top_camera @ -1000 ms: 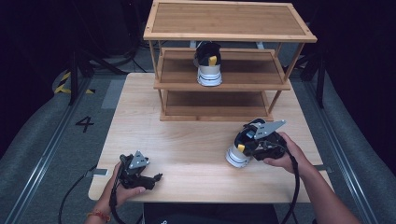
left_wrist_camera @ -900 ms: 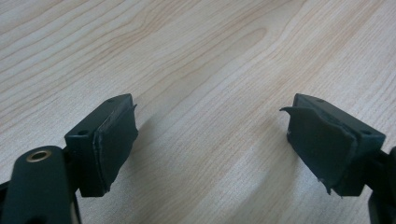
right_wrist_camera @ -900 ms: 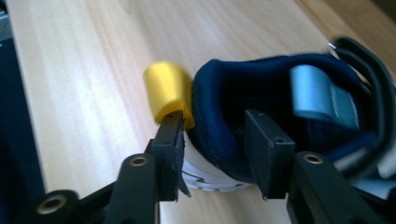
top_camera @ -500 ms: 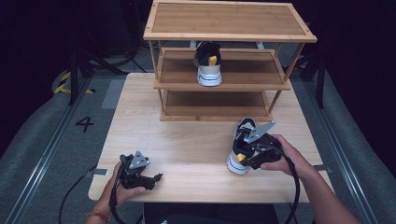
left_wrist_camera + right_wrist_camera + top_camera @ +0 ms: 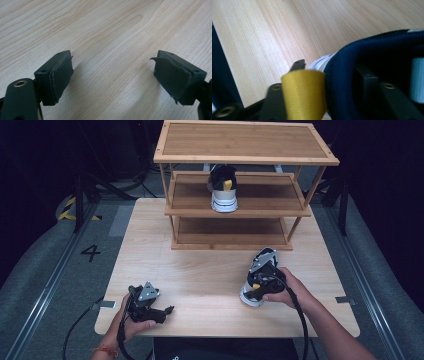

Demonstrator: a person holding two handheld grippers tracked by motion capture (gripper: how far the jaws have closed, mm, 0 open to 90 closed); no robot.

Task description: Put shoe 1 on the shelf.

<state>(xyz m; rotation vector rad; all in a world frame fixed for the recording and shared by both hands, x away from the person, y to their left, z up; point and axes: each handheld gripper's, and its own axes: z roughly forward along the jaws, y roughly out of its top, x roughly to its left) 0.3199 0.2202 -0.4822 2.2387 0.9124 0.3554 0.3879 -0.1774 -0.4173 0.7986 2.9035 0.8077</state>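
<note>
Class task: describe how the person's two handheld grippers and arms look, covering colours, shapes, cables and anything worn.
Both grippers are black. The left gripper and right gripper each carry a grey three-cornered plate on top and trail a black cable. The left gripper's pads are dark and frayed. The forearms are sleeveless; a red-and-yellow bracelet circles the left wrist.

Two shoes out here: one [image 5: 223,190] on the far rack's middle shelf, one [image 5: 256,285] near right on the table [image 5: 200,280]. One rack [image 5: 240,185], three shelves. Two grippers: left [image 5: 167,310], right [image 5: 259,287].
</note>
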